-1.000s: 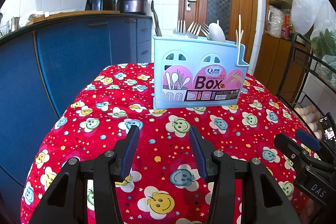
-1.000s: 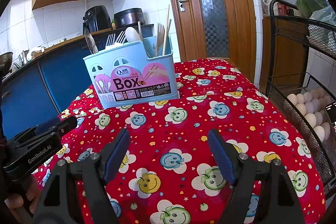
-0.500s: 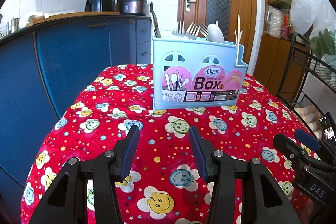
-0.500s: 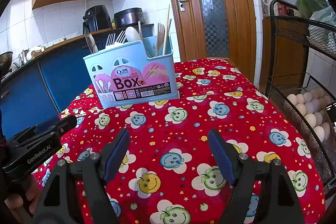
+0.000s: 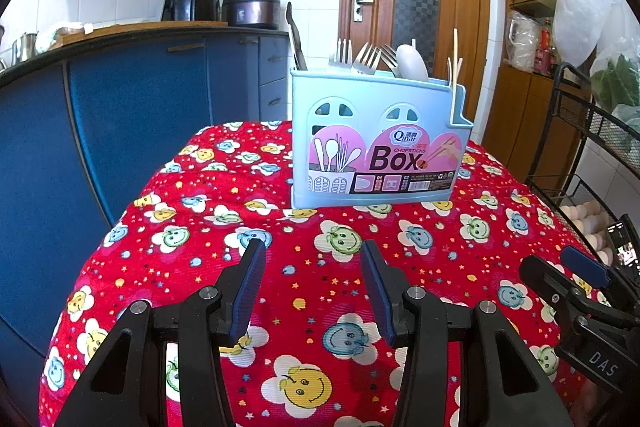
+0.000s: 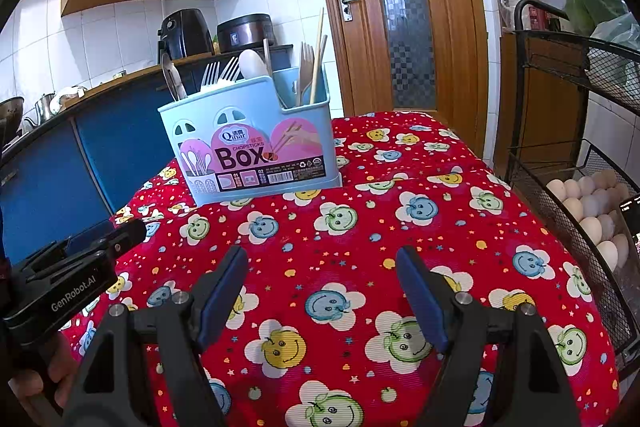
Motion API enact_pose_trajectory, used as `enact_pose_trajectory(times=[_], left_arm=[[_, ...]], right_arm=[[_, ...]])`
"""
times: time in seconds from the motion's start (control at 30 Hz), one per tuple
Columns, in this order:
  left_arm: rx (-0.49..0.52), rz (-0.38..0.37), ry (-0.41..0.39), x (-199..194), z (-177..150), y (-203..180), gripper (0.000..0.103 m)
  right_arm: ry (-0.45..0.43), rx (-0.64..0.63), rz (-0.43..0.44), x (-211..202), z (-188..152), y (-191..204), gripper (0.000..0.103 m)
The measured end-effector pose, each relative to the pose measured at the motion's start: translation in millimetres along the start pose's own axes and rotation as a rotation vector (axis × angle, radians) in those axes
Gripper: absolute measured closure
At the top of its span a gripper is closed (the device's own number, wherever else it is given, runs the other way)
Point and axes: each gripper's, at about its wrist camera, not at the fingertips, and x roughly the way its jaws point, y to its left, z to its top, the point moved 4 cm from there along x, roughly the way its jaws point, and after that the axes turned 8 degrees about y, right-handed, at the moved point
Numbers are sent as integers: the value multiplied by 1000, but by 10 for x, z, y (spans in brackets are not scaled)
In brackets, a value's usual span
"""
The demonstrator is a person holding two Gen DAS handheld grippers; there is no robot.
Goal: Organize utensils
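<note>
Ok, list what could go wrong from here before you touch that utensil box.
1. The blue utensil box stands on soft, rumpled tablecloth; tugging a fork sideways could tip it.
2. Chopsticks stick up tall and lean; a passing right gripper might knock them out.
3. Eggs lie in the wire rack close by on the right; a wide swing risks hitting them.

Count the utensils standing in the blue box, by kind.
Metal forks: 3
White spoon: 1
Dark utensil: 1
Wooden fork: 1
Chopsticks: at least 2, others partly hidden
Total: at least 8
</note>
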Motion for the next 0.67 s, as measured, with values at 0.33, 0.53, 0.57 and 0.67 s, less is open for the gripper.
enact_pose_trajectory(times=[0.33,0.53,0.57,0.67], left_arm=[[0,-1,-1,0,0,-3,53],[-1,-3,-1,7,-10,-8,53],[-1,-3,-1,5,-11,-8,53],[0,-4,-1,11,-11,-9,53]], right_arm=[[0,0,0,1,0,0,25],[1,-1,-1,5,0,3,25],[1,-1,0,4,0,1,25],[0,-1,-1,3,1,2,25]])
